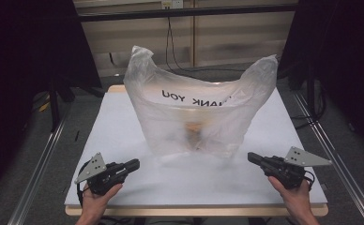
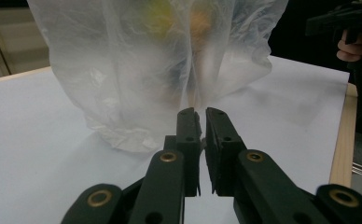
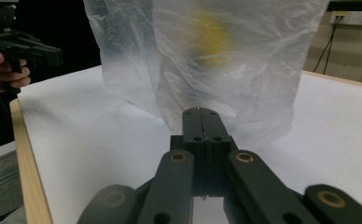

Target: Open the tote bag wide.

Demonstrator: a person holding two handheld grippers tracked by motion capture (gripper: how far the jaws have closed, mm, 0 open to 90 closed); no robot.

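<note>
A: From the high view, your left gripper (image 1: 132, 164) and right gripper (image 1: 254, 158) rest low on the white surface (image 1: 124, 126), one on each side of the plastic bag (image 1: 199, 112). The bag stands upright mid-surface with its mouth open, both handles up; I judge that's so you can reach them.

B: And in my left gripper view?

A: Your fingers (image 2: 188, 135) are nearly together, a thin slit between them and nothing in it. They aim at the bag's (image 2: 137, 79) bottom edge, near it but apart. Something yellow and orange blurs inside.

B: The right gripper view?

A: Your fingers (image 3: 193, 126) are pressed fully together, empty, pointing at the bag's (image 3: 226, 70) lower part, close but not touching. A yellow thing (image 3: 212, 35) shows through the film. You hold nothing yet.
</note>
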